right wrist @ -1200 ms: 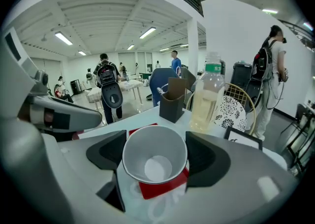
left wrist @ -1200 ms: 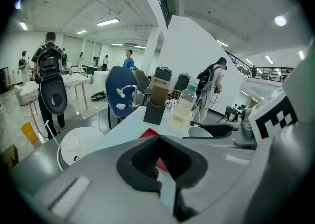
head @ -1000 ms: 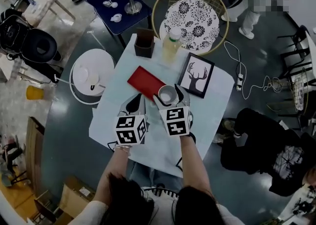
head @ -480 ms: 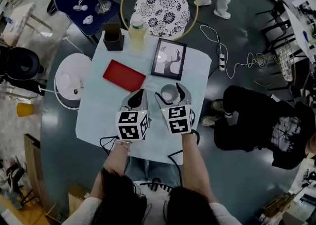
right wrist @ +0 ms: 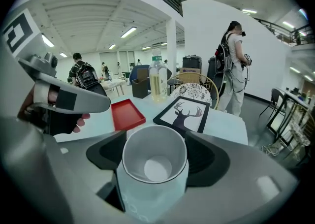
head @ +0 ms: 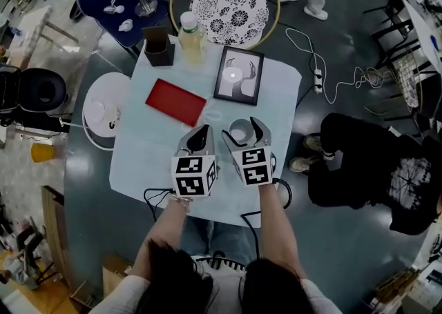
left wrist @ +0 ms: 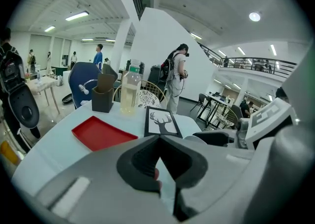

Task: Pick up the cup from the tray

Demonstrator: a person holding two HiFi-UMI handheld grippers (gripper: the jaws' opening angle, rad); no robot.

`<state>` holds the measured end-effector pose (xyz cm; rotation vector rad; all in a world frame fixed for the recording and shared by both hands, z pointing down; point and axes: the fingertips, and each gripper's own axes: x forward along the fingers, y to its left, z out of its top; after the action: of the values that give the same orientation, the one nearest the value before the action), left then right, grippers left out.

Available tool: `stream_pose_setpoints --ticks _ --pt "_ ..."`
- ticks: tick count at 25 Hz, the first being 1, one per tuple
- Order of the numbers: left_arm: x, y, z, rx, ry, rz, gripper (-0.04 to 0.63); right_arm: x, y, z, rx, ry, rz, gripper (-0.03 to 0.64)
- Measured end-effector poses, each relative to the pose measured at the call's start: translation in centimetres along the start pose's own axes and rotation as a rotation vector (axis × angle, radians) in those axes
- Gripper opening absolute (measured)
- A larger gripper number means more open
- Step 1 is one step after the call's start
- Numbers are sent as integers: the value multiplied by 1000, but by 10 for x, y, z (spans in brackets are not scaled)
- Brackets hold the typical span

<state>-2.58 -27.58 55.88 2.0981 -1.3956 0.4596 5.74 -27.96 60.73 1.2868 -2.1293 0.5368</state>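
A pale, empty cup (right wrist: 153, 165) (head: 239, 131) sits upright between the jaws of my right gripper (head: 242, 130) (right wrist: 153, 159), which is shut on it, held over the white table (head: 152, 157) to the right of the tray. The red tray (head: 175, 101) (left wrist: 100, 132) (right wrist: 126, 114) lies empty on the table's left half. My left gripper (head: 197, 139) (left wrist: 158, 169) hovers beside the right one with its jaws shut and nothing between them.
A framed deer picture (head: 238, 75) lies behind the cup. A bottle of yellowish liquid (head: 191, 33) and a dark box (head: 159, 46) stand at the table's far edge. A round wire chair (head: 228, 3), a white stool (head: 103, 109) and a seated person (head: 366, 168) surround the table.
The right gripper has carried the cup away from the red tray toward the near right side of the table. The head view has shifted. The left gripper stays beside it.
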Motion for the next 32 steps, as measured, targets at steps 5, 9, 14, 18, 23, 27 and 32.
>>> stream_pose_setpoints --ticks 5,9,14,18,23,27,32 --pt "-1 2 -1 1 -8 4 0 9 5 -10 -11 7 11 399" --pt "-3 7 3 -11 -10 12 0 8 6 -10 -30 0 1 402" --pt "-6 5 3 -19 -11 3 0 6 9 -5 -19 -25 22 440" --pt "-14 5 4 -15 -20 10 0 -5 7 8 -17 -65 6 442" --pt "-23 3 14 -15 -51 15 0 -26 5 33 -37 -132 10 443" --pt "-33 -5 26 -4 -82 4 0 -47 5 50 -40 -178 -10 442" --pt "-50 -23 43 18 -120 -31 0 -79 13 77 -14 -259 -4 437"
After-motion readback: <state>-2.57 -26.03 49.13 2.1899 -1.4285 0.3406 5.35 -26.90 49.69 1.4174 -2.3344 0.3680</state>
